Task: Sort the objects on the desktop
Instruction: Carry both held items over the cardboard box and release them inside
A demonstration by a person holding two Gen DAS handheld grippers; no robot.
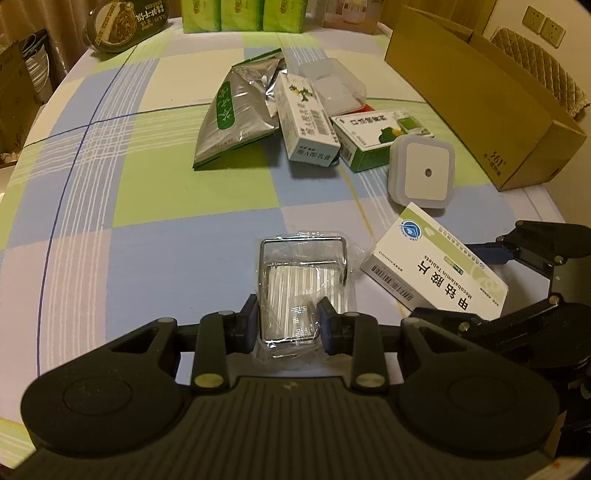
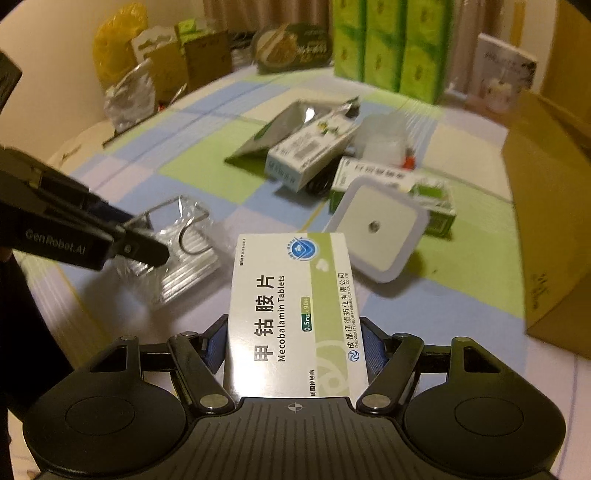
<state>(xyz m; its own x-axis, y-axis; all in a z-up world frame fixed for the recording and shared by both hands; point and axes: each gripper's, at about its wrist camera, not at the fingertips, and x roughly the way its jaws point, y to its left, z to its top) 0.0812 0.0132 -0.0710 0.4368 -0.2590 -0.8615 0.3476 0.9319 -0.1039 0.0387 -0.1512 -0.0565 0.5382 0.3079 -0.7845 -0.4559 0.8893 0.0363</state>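
Observation:
My left gripper [image 1: 288, 325] is shut on a plastic-wrapped metal holder [image 1: 299, 280] that rests low over the checked tablecloth; it also shows in the right wrist view [image 2: 181, 243]. My right gripper [image 2: 295, 347] is shut on a white and green Mecobalamin tablet box [image 2: 291, 310], held just above the cloth; the box shows in the left wrist view [image 1: 436, 266]. A white square night light [image 1: 423, 171] lies just beyond the box. Behind it lie a green medicine box [image 1: 373, 138], a white carton [image 1: 304, 118] and a silver foil pouch [image 1: 236, 114].
An open cardboard box [image 1: 480, 92] stands at the table's right side. Green tissue packs [image 1: 240, 14] and a dark round tin [image 1: 125, 22] stand at the far edge. A clear plastic case [image 1: 332, 85] lies behind the cartons. Bags and boxes [image 2: 147, 66] sit beyond the left edge.

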